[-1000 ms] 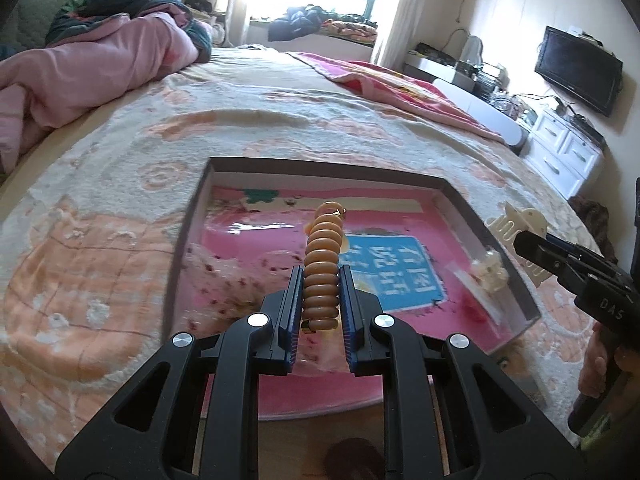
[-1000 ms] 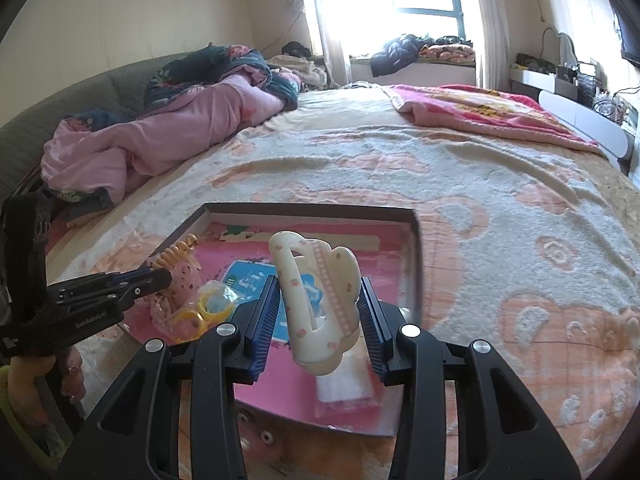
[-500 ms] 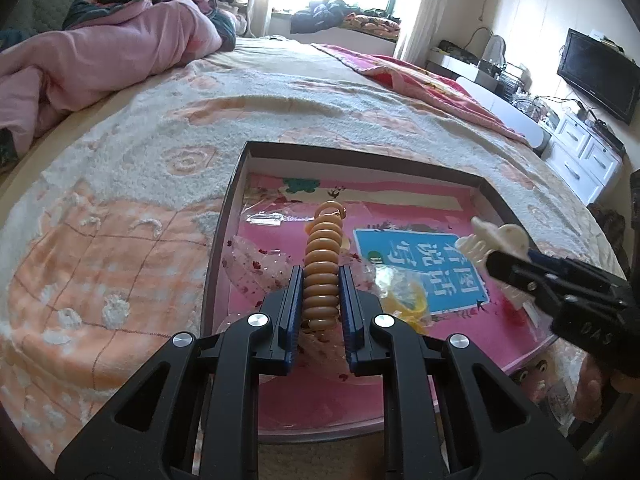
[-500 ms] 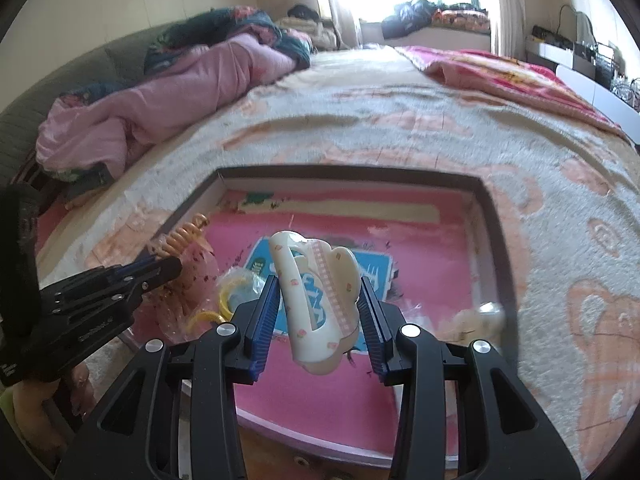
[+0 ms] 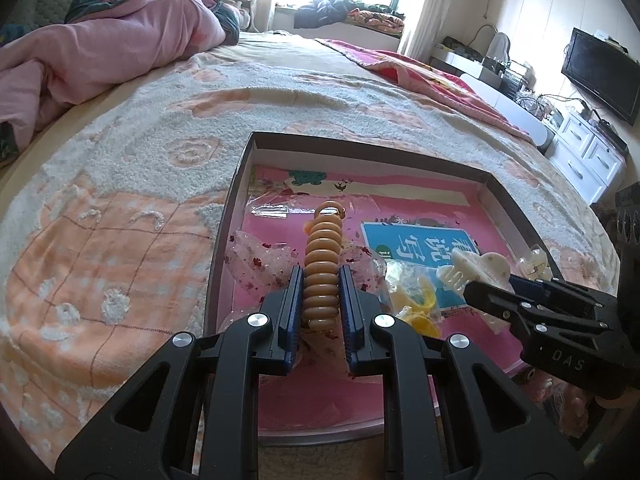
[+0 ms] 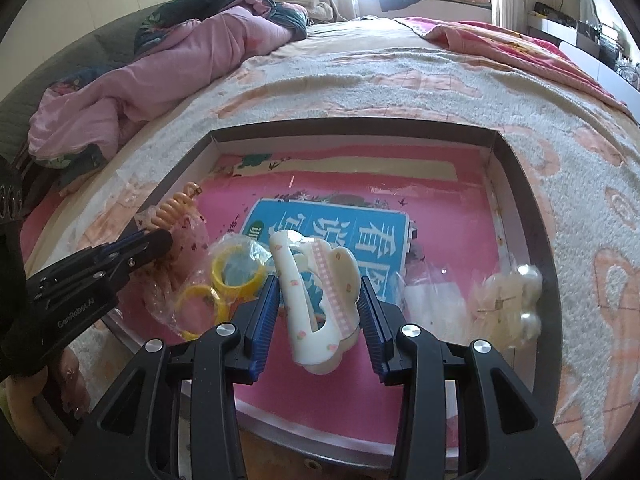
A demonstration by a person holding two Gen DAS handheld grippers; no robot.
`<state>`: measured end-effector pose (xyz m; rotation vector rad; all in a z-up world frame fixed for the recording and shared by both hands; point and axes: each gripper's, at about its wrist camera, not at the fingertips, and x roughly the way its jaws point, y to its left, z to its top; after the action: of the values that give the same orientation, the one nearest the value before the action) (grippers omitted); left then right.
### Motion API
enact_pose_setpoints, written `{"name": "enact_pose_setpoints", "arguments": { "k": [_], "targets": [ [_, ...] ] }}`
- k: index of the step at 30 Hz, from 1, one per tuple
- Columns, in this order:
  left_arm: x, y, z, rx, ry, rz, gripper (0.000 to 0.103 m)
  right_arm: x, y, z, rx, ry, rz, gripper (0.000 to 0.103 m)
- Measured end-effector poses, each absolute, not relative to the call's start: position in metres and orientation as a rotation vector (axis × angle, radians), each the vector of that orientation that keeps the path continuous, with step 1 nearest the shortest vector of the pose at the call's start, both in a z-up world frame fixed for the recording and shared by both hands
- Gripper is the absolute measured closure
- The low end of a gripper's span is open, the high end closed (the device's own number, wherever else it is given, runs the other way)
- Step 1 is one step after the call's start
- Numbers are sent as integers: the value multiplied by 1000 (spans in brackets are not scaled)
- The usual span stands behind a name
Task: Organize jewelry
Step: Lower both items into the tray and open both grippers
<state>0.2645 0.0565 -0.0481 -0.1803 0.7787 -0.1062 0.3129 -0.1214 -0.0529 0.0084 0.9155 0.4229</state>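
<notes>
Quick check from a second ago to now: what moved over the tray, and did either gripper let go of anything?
The right gripper carried the cream hair claw leftward and down, from the tray's right edge to over its middle. Nothing was released. The left gripper stays shut on the orange spiral hair tie, barely moved.

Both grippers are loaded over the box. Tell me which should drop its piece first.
Right, probably. The right gripper holds the cream hair claw above bare pink floor of the box; the left gripper, holding the amber spiral clip, hangs over bagged items.
</notes>
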Motion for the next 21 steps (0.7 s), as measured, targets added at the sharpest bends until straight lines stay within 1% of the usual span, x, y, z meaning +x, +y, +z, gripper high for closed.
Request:
{"name": "enact_pose_setpoints", "arguments": {
  "k": [6, 11, 12, 13, 17, 19, 21],
  "targets": [
    [264, 57, -50, -177, 780, -105, 92, 310, -128, -48, 20, 901, 422, 64],
    [261, 54, -49, -165, 779, -105, 92, 300, -135, -38, 23, 851, 415, 58],
    [261, 53, -48, -164, 779, -105, 92, 297, -138, -36, 23, 839, 411, 55],
    [260, 53, -48, -161, 779, -105, 90, 296, -140, -34, 25, 832, 411, 52],
    [258, 51, -45, -160, 776, -105, 85, 286, -149, -28, 30, 800, 399, 47],
    [256, 50, -43, -158, 773, -103, 79, 281, -153, -26, 38, 783, 394, 41],
    [255, 50, -41, -156, 768, -101, 76, 277, -157, -24, 48, 769, 391, 38]
  ]
}}
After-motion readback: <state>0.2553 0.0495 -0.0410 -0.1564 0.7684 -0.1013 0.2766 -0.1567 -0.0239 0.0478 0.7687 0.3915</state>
